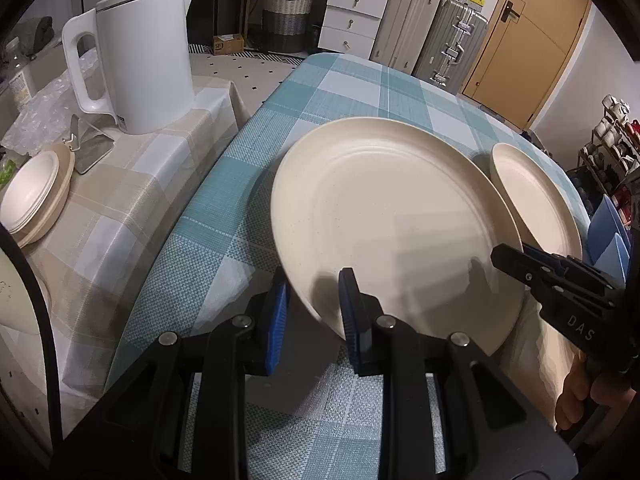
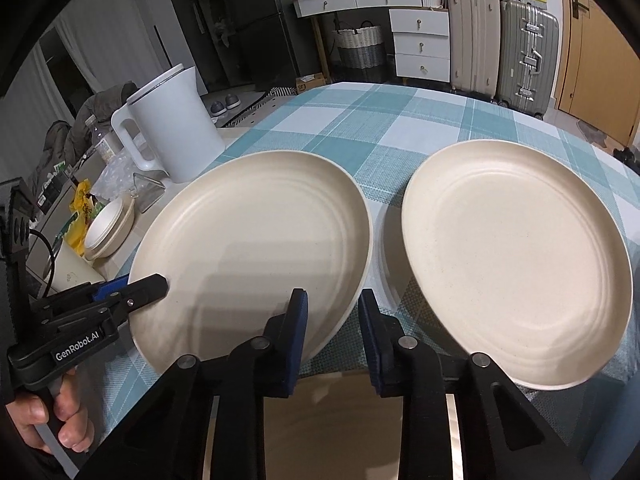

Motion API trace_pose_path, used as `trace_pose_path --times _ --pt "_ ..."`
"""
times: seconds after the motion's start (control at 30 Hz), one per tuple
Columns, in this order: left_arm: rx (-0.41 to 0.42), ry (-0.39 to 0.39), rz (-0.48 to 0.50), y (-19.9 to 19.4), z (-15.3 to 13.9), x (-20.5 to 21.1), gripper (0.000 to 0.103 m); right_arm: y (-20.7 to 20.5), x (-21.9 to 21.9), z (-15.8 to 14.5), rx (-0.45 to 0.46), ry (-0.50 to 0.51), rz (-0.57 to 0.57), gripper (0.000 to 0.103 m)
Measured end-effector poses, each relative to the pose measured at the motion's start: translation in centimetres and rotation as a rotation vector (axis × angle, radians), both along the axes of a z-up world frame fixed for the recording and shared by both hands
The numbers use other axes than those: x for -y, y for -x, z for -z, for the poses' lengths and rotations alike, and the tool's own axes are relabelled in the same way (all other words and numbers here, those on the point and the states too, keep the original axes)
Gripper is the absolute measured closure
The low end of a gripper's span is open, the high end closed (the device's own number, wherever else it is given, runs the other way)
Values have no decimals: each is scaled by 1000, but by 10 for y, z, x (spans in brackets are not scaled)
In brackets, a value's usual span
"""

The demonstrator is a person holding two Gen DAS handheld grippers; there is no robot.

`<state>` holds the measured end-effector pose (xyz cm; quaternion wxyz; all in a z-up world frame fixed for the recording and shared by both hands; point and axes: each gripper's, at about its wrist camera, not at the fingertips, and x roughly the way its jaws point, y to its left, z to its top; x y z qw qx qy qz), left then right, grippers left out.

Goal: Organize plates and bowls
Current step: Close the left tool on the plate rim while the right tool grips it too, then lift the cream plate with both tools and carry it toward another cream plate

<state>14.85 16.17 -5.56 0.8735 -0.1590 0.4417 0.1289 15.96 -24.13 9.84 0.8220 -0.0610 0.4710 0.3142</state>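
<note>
Two cream plates on the teal checked tablecloth (image 2: 420, 120), side by side near the front edge. Left plate (image 2: 256, 248) is tilted, rim pinched on both sides: left gripper (image 1: 316, 312) clamps its near-left rim, right gripper (image 2: 334, 332) clamps its right rim. Right plate (image 2: 516, 256) lies untouched. Stacked bowls (image 1: 34, 196) and white kettle (image 1: 140, 56) sit on the beige side table.

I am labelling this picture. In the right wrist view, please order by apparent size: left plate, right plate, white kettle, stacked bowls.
1-2. left plate and right plate: alike, unranked
3. white kettle, farther away
4. stacked bowls
</note>
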Motion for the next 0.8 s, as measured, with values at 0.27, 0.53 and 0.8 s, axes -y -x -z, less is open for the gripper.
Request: trace_pose_path --times 0.27,0.53,0.8 --pt "3 -26 -3 1 -4 2 82 2 1 -2 5 -7 -1 77" --pt "18 -43 4 6 -12 5 82 6 2 -8 25 -14 6 77" --pt "46 -64 24 11 -27 15 82 13 12 -23 54 -29 24 77"
